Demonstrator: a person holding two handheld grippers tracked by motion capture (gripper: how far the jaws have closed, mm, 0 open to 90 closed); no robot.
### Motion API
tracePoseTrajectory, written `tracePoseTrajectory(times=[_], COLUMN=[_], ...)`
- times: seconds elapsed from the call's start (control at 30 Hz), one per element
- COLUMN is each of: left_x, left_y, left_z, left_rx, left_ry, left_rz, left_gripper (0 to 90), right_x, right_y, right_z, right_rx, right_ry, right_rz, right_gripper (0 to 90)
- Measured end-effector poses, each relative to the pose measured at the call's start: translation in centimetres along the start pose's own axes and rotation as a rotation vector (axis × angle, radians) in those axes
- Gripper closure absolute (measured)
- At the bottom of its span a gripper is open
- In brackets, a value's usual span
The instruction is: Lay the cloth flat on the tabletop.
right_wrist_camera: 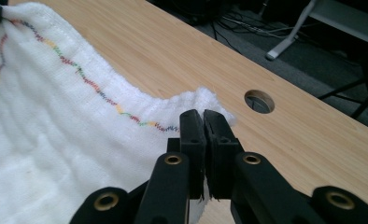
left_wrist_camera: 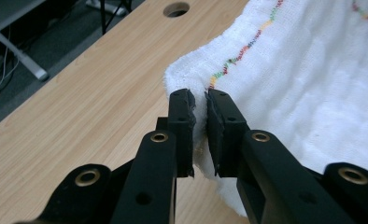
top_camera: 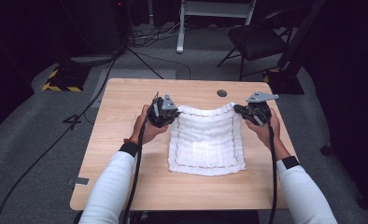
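White cloth [top_camera: 205,140] lies flat mid-table, its far edge lifted and sagging between the grippers. Left gripper [left_wrist_camera: 199,105] and right gripper [right_wrist_camera: 203,122] are each clamped on a far corner, near edge toward the person.

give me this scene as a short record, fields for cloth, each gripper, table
cloth: white quilted square cloth with rainbow zigzag stitching, far edge lifted, near part flat on table
left gripper: shut on the cloth's far left corner
right gripper: shut on the far right corner
table: light wooden table, round cable hole beyond the cloth
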State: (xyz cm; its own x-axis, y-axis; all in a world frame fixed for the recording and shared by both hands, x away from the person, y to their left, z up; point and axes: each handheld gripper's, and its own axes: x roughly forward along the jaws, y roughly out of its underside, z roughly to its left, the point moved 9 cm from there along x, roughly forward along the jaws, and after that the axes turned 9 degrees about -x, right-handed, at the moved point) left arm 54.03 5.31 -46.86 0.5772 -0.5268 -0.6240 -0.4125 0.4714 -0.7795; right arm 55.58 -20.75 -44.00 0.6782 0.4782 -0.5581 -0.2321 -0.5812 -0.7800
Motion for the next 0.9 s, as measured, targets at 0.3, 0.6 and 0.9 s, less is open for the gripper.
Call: tracePoseTrajectory(times=[0.3,0.6,0.9], left_x=[3.5,1.1,-0.8], left_y=[2.0,6.0,8.3], left_z=[1.9,-0.5,-4.7], left_rx=[-0.083,-0.047,0.002], left_ry=[-0.033,0.047,0.117], left_rz=[0.108,0.115,0.132], left_gripper=[63.7,39.7,34.0], right_x=[3.8,1.1,-2.5], right_y=[1.9,5.5,10.1], right_z=[-1.9,2.1,6.7], right_rx=[0.071,0.043,-0.021], right_ry=[0.088,-0.096,-0.203], right_rz=[0.092,0.107,0.154], right_gripper=[67.9,56.9,45.1])
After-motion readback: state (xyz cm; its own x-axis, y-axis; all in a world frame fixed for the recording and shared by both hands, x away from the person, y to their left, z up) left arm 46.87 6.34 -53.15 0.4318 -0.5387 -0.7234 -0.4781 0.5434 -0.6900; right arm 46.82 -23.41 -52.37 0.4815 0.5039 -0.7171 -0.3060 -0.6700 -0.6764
